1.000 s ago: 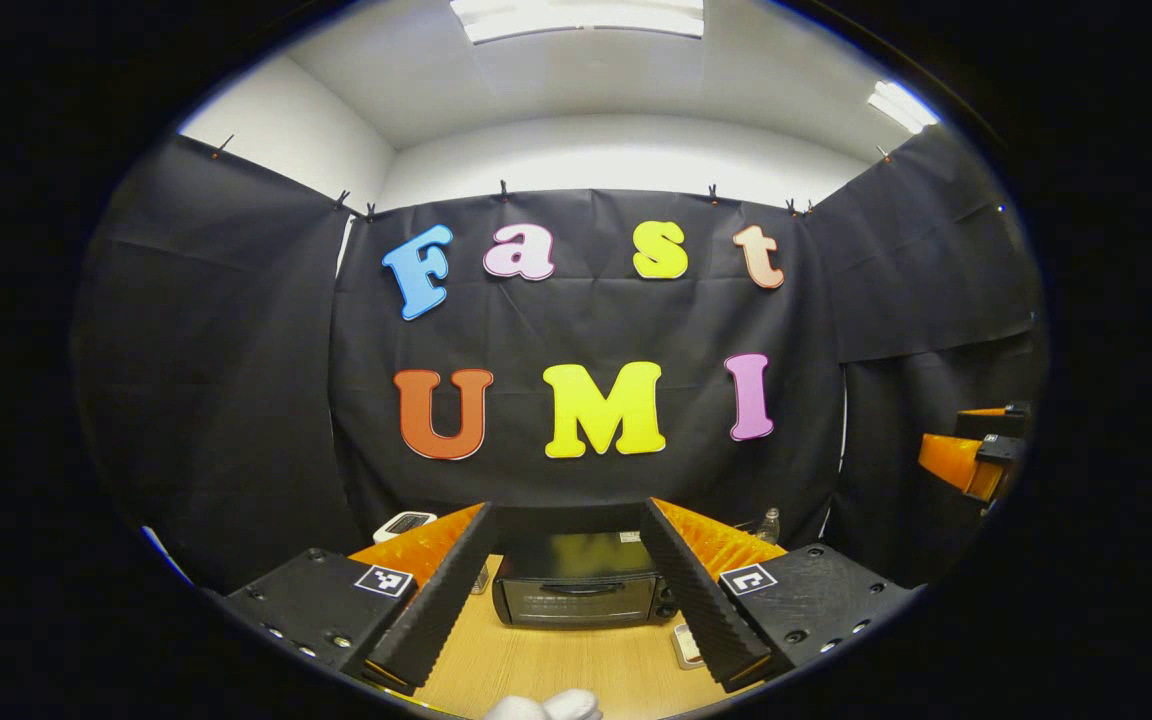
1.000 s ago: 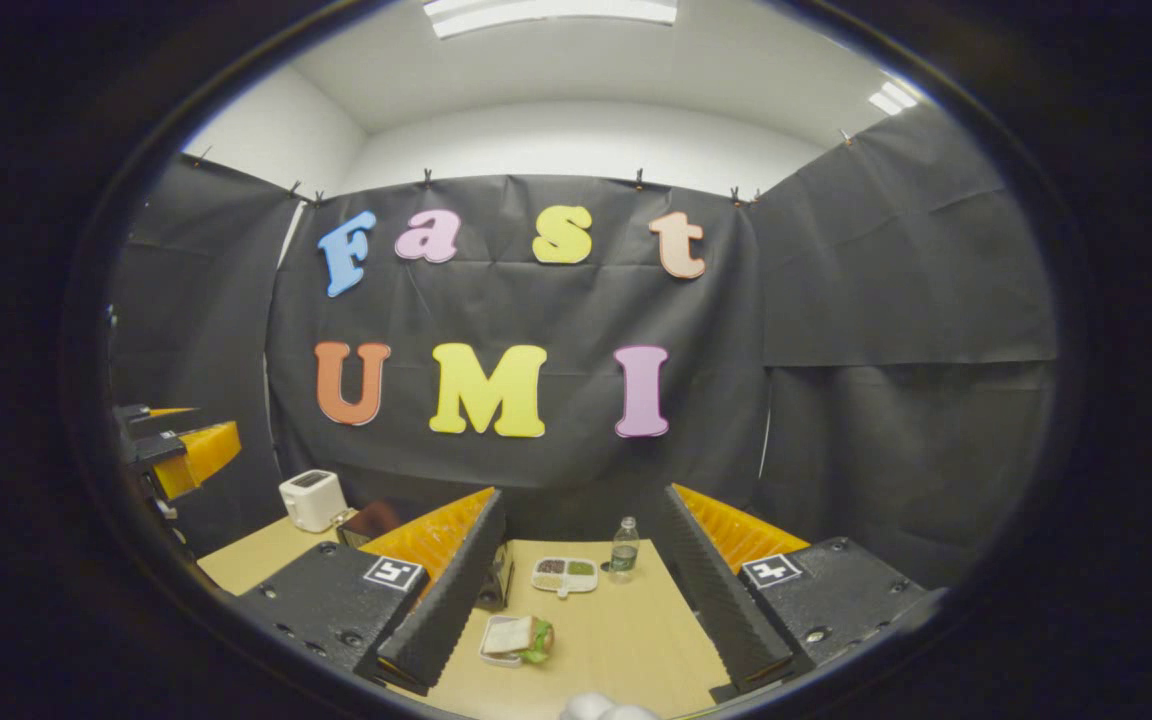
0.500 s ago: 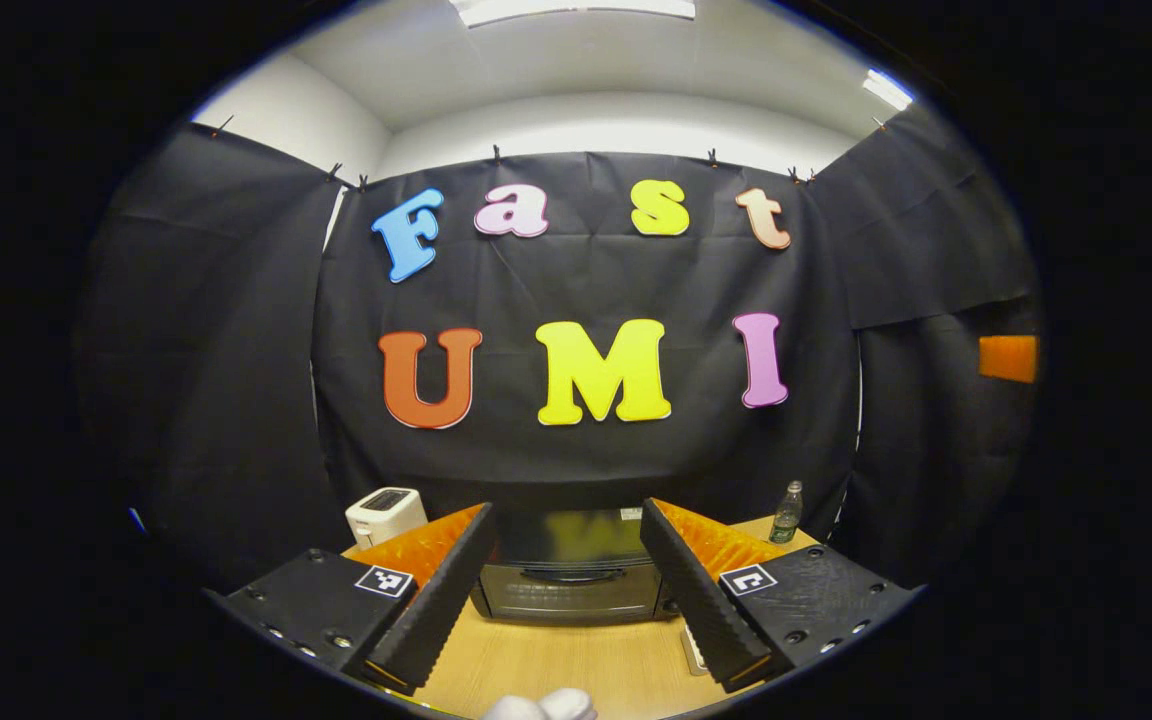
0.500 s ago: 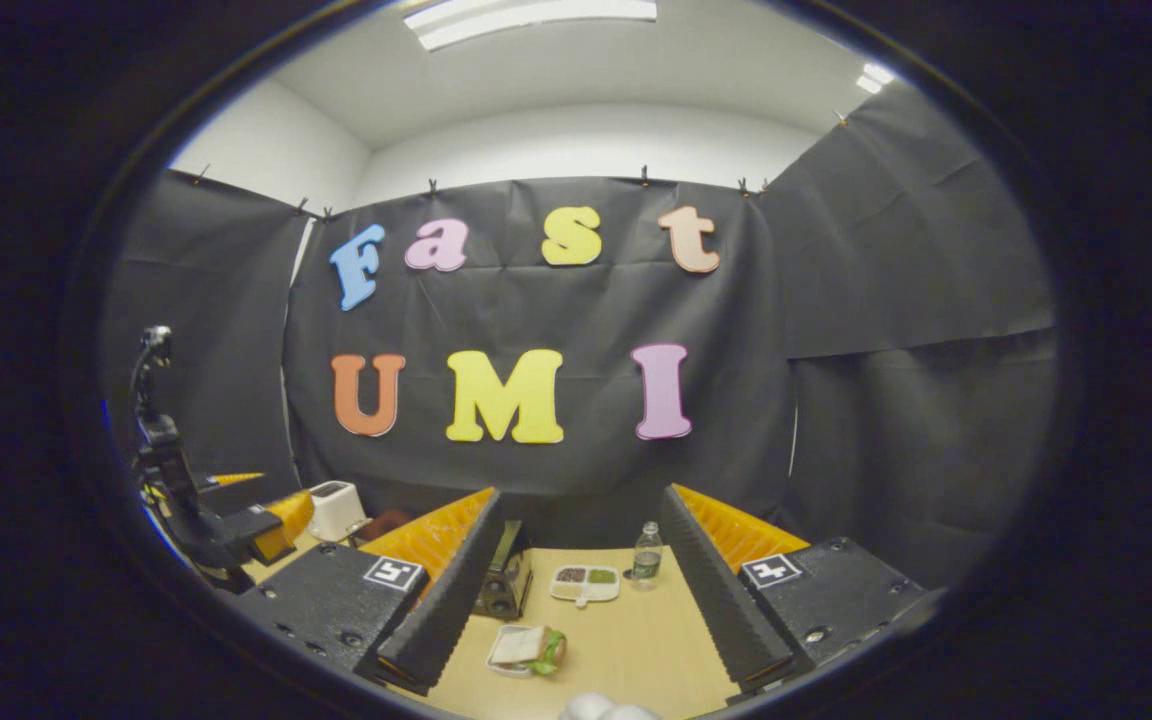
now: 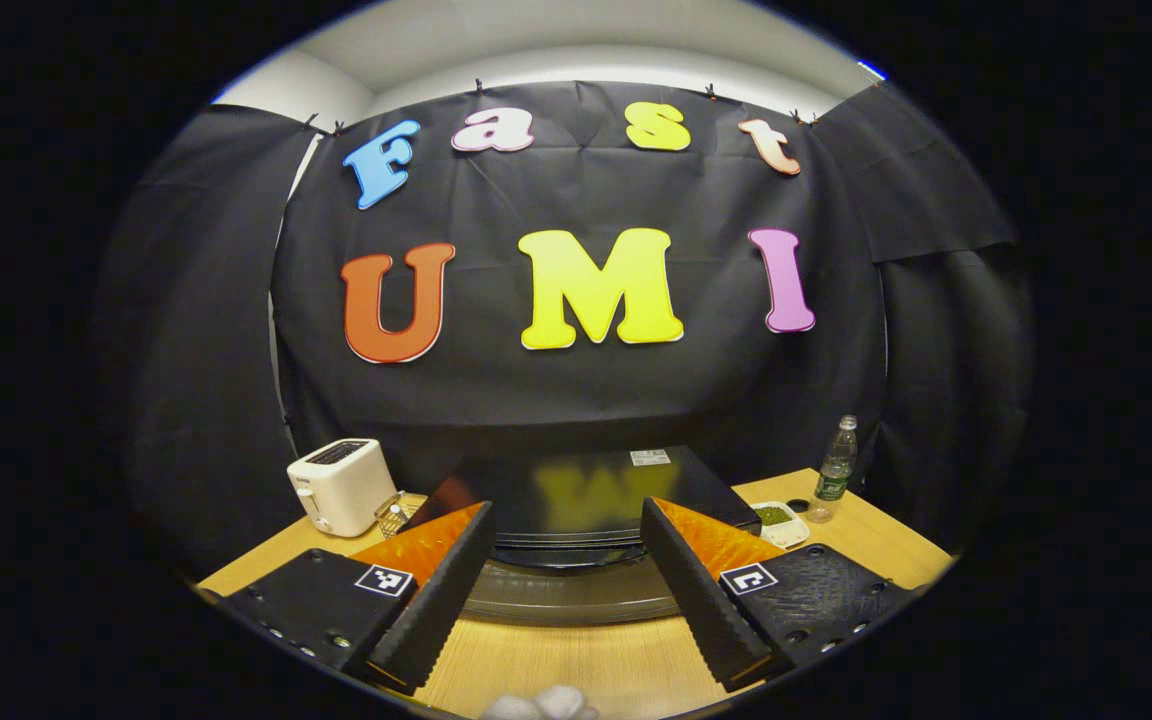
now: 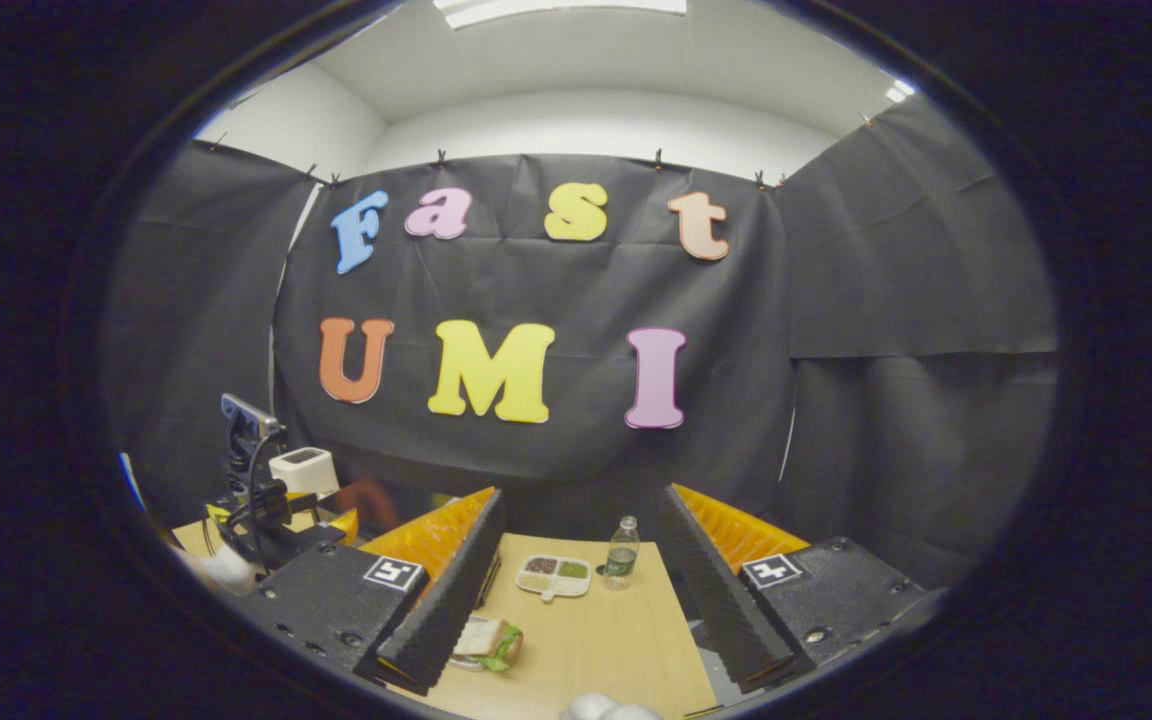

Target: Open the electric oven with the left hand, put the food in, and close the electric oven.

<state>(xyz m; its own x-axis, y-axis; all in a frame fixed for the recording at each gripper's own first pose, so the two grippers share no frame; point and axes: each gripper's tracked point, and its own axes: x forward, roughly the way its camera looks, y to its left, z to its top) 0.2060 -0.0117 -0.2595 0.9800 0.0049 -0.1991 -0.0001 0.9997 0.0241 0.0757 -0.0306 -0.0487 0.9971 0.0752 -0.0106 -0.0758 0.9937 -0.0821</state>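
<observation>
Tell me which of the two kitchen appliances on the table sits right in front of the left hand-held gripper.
The black electric oven, directly ahead of the left hand-held gripper. The white toaster stands off to its left.

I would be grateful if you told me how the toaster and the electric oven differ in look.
The toaster is white and small; the electric oven is black and much wider. The toaster stands tall with its slot on top; the electric oven is low, with a flat glossy top. The toaster sits off to the side; the electric oven lies straight ahead of the left claw. Both rest on the wooden table.
</observation>
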